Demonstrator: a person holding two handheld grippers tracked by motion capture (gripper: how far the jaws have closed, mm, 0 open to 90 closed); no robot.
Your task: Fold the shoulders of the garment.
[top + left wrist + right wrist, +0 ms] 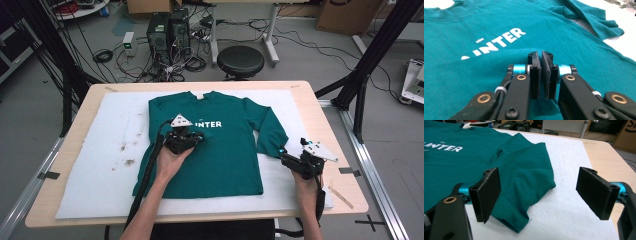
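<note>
In the high view, a green shirt [220, 150] lies flat on a white pad [100, 165] that covers the wooden bench [65, 150]. Its collar is toward the top of the frame and its hem toward the bottom, so the long axis runs from top to bottom of the picture. One sleeve [272, 132] is at the right of the shirt and bends down toward the lower right. The left gripper [192, 139] is at the centre of the frame, over the chest of the shirt, just left of the white letters "INTER" [208, 124]. The right gripper [286, 159] is at the lower right, near the end of that sleeve. This view also shows the floor behind the bench, with a black stool [240, 61] and two computer towers [167, 30].

The left gripper view shows what the high view cannot: the two black pads [536, 75] stand almost together, with only a thin gap. I cannot tell if cloth is pinched between them. The letters [499, 42] are in the left half of this frame.

In the right gripper view the jaws are wide apart and hold nothing. The sleeve cuff [524, 220] lies at the lower centre, beside the left pad [487, 195], on the pad [569, 170].
</note>
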